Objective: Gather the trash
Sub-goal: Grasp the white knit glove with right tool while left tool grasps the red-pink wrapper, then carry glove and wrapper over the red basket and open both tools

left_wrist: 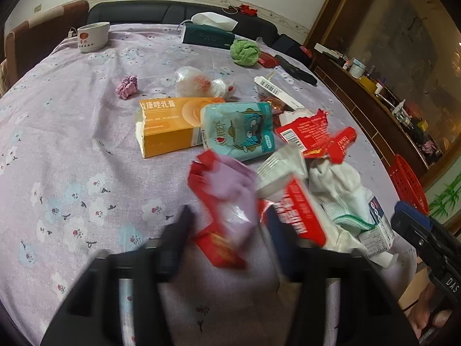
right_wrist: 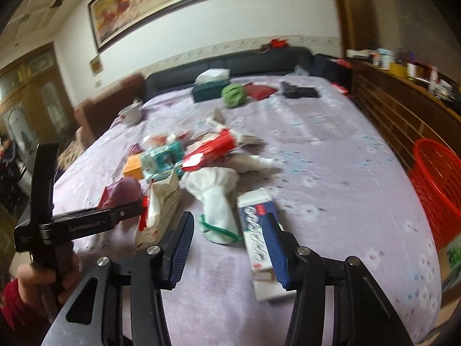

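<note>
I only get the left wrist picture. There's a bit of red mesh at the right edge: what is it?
Observer: A red basket, standing beside the table, just past its edge.
Operator: And the dark thing poking in below it?
Observer: The right claw. Its fingers stand apart, and a blue-and-white box lies by the right one.
Operator: Who holds the claw I'm looking along?
Observer: A hand in a red sleeve grips the handle of the left claw.
</note>
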A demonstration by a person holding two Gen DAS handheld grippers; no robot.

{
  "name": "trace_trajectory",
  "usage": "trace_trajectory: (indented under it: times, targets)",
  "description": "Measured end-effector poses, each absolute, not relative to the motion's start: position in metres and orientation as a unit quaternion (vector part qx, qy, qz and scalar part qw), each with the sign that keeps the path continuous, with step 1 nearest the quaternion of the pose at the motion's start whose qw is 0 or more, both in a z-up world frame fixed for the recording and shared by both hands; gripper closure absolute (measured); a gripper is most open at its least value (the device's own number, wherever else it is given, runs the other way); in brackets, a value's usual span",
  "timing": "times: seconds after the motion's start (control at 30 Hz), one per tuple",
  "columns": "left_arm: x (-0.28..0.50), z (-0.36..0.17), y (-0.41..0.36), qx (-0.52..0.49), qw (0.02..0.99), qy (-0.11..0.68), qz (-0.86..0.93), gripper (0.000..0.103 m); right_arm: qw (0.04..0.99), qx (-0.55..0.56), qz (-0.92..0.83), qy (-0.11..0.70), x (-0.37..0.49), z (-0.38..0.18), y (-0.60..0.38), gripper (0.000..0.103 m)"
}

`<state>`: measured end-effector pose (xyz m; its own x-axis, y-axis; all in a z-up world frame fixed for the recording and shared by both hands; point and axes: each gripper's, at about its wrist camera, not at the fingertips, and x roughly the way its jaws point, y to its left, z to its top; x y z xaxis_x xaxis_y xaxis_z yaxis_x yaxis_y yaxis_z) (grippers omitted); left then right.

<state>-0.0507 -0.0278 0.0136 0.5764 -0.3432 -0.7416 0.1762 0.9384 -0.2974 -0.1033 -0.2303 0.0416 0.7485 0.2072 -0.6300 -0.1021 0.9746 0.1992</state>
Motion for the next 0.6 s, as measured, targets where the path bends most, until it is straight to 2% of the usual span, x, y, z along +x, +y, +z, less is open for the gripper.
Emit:
trace_trajectory:
  times: [0.2, 0.23, 0.37, 0.43, 0.53, 0.6]
  targets:
    - [-0.052, 0.016, -0.02, -0.105, 0.886, 0.427, -0.146, 0.077, 0.922, 0.018, 0.098, 0.374, -0.063, 0.039, -0.207, 0.051]
    - [-0.053, 0.018, -0.019, -0.104, 0.887, 0.425, -0.144, 0.079, 0.916, 0.012, 0.103, 0.386, -0.053, 0.035, -0.203, 0.056]
    - [-0.057, 0.023, -0.015, -0.099, 0.893, 0.417, -0.139, 0.081, 0.91, -0.029, 0.094, 0.403, -0.03, 0.02, -0.187, 0.063]
    - [-0.059, 0.024, -0.013, -0.096, 0.895, 0.413, -0.135, 0.081, 0.906, -0.041, 0.091, 0.412, -0.023, 0.015, -0.183, 0.077]
    - [-0.059, 0.023, -0.013, -0.096, 0.896, 0.412, -0.136, 0.081, 0.905, -0.043, 0.093, 0.412, -0.021, 0.012, -0.183, 0.087]
    - [-0.059, 0.023, -0.015, -0.096, 0.896, 0.411, -0.139, 0.081, 0.908, -0.033, 0.094, 0.407, -0.024, 0.014, -0.186, 0.089]
